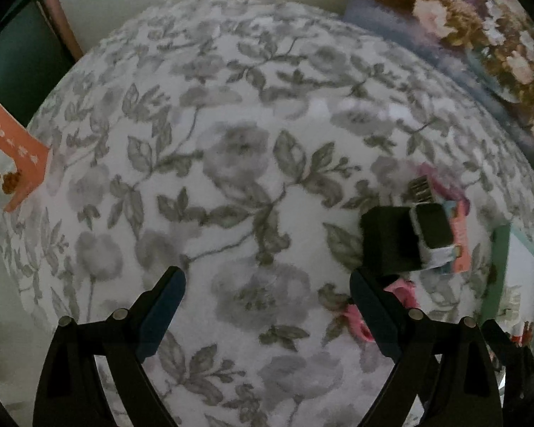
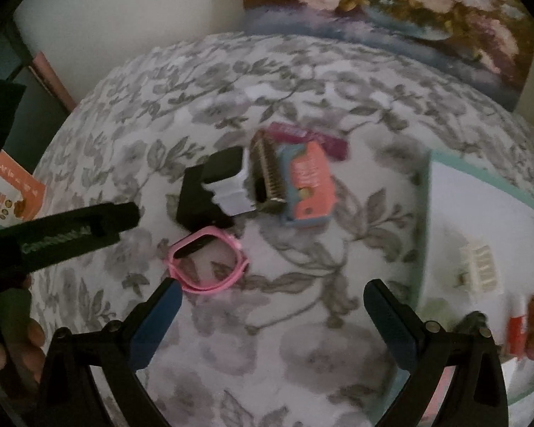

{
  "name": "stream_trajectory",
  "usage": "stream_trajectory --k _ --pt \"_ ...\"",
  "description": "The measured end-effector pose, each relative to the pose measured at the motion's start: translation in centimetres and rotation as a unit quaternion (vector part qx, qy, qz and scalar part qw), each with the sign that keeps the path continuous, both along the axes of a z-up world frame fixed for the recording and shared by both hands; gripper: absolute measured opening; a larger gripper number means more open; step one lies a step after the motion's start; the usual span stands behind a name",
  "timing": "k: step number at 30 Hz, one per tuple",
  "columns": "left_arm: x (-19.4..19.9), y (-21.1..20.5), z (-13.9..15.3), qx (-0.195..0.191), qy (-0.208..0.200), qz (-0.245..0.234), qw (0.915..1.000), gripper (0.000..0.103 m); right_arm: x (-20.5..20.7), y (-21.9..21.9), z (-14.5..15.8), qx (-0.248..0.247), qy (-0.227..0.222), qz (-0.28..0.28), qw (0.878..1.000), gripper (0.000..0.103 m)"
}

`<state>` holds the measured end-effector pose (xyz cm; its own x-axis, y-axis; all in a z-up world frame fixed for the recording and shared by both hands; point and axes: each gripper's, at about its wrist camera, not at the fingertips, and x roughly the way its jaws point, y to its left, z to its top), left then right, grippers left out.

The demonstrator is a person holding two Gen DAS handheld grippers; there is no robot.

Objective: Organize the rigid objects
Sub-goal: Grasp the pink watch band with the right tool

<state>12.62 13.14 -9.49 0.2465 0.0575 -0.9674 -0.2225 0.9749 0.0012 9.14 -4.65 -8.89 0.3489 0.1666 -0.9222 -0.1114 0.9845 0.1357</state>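
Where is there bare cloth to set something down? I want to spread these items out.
Bare floral tablecloth fills the stretch between the orange snack packet at the left edge and the black box. Crowded: black box, hair-clipper head, pink-and-blue package, magenta box and pink watch band bunch together beside the mint-rimmed tray.

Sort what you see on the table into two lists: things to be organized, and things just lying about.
To organize: pink band, black block, comb, orange case, magenta box, tray.

Lying about: snack packet, flower painting, tablecloth.
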Motion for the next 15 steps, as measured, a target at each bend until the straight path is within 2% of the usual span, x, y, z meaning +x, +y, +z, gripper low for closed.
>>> stream_trajectory --k 5,15 --pt "-0.1 1.3 -0.9 0.018 0.011 0.022 0.9995 0.094 0.4 1.5 -1.6 -0.001 0.013 0.018 1.000 0.103" --pt "-0.1 3.2 -2.3 0.024 0.025 0.055 0.9979 0.094 0.5 4.1 -3.0 -0.011 0.015 0.055 0.998 0.103"
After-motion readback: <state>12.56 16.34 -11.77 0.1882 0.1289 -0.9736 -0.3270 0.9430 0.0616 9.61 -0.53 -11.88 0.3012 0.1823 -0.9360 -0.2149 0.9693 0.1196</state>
